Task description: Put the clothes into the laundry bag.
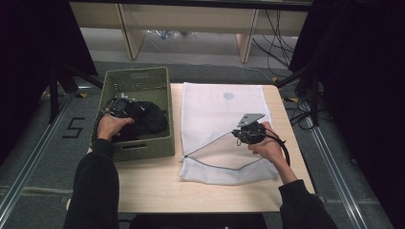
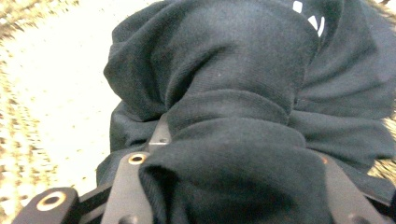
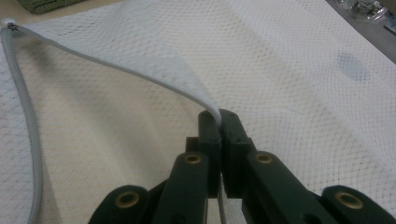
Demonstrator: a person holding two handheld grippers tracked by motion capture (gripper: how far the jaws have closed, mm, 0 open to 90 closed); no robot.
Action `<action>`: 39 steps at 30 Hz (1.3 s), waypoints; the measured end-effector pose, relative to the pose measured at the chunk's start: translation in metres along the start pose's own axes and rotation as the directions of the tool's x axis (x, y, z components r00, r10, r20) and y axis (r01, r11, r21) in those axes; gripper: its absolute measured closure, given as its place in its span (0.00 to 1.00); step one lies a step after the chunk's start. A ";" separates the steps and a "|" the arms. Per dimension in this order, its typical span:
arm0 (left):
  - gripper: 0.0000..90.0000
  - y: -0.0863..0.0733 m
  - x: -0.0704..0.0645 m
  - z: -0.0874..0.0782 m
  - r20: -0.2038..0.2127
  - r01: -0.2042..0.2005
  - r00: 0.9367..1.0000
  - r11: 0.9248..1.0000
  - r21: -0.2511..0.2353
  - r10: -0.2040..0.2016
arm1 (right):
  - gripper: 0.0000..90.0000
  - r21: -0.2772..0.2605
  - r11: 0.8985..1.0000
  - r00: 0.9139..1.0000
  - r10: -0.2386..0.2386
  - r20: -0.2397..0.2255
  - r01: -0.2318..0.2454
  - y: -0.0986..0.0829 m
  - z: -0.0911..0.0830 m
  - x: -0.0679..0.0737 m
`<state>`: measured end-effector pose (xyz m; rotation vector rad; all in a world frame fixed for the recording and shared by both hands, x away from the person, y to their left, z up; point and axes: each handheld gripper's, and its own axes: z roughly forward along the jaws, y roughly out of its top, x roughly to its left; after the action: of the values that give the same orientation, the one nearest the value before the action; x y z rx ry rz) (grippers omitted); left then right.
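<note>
Two hand-held grippers work one job: moving a black garment [image 1: 145, 119] from a green woven basket [image 1: 162, 145] into a white mesh laundry bag [image 1: 210, 109] lying flat on the wooden table [image 1: 153, 191].

Left gripper [image 1: 119, 106]: inside the basket, jaws closed over a thick fold of the garment; in the left gripper view the dark knit fabric [image 2: 243, 116] bulges between and over both jaws, so the grip looks firm. The garment rests in the basket.

Right gripper [image 3: 220, 122]: jaws pressed together on the upper edge of the bag's mouth, lifting that layer clear of the lower one, with the grey zipper [image 3: 28, 116] curving away along the opening.

Key relation: the bag's opening [image 1: 215, 152] lies to the right of the garment, just across the basket's right wall. The mouth runs roughly left to right across the table's near side, and the left hand is the nearer carrier.

Obscured: the left jaw tips are buried in cloth; the garment's full shape and type cannot be made out, apart from small white marks [image 2: 310, 18] at one edge. How widely the bag gapes is hard to judge from above.
</note>
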<state>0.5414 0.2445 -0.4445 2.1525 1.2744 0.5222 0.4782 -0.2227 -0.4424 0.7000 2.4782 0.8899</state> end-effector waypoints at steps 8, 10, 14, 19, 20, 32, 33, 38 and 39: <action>0.63 0.020 -0.001 -0.044 0.015 0.018 1.000 0.997 -0.070 -0.017 | 0.99 -0.006 1.000 1.000 -0.009 0.003 0.009 0.000 -0.001 -0.001; 0.63 0.028 -0.003 -0.059 0.028 0.015 1.000 0.994 -0.107 -0.012 | 0.99 -0.009 1.000 1.000 0.001 0.004 -0.001 0.001 -0.001 -0.001; 0.63 0.043 -0.010 -0.090 0.060 0.006 0.998 0.987 -0.161 0.004 | 0.99 -0.020 1.000 1.000 0.005 0.016 -0.005 0.000 -0.001 -0.001; 0.63 0.056 -0.025 -0.119 0.082 -0.049 0.994 0.980 -0.191 0.066 | 0.99 -0.011 1.000 1.000 0.003 0.012 -0.003 0.001 -0.003 -0.002; 0.63 0.058 -0.029 -0.124 0.092 -0.052 0.993 0.977 -0.206 0.072 | 0.99 -0.007 1.000 1.000 -0.011 0.005 0.011 0.001 -0.004 -0.003; 0.63 0.052 -0.081 -0.171 0.222 -0.097 0.960 0.948 -0.301 0.169 | 1.00 -0.020 1.000 1.000 -0.001 0.015 0.001 0.002 -0.005 -0.003; 0.63 0.050 -0.091 -0.178 0.246 -0.106 0.951 0.944 -0.313 0.188 | 1.00 -0.017 1.000 1.000 0.000 0.014 0.000 0.002 -0.005 -0.002; 0.63 0.046 -0.111 -0.191 0.299 -0.140 0.923 0.936 -0.324 0.242 | 1.00 -0.023 1.000 1.000 0.002 0.015 -0.001 0.003 -0.006 -0.003; 0.63 0.043 -0.121 -0.196 0.329 -0.141 0.910 0.933 -0.330 0.254 | 1.00 -0.026 1.000 1.000 0.002 0.017 -0.002 0.003 -0.006 -0.003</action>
<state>0.3972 0.1763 -0.2731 2.0097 0.7232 0.3438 0.4778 -0.2254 -0.4357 0.6988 2.4477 0.9113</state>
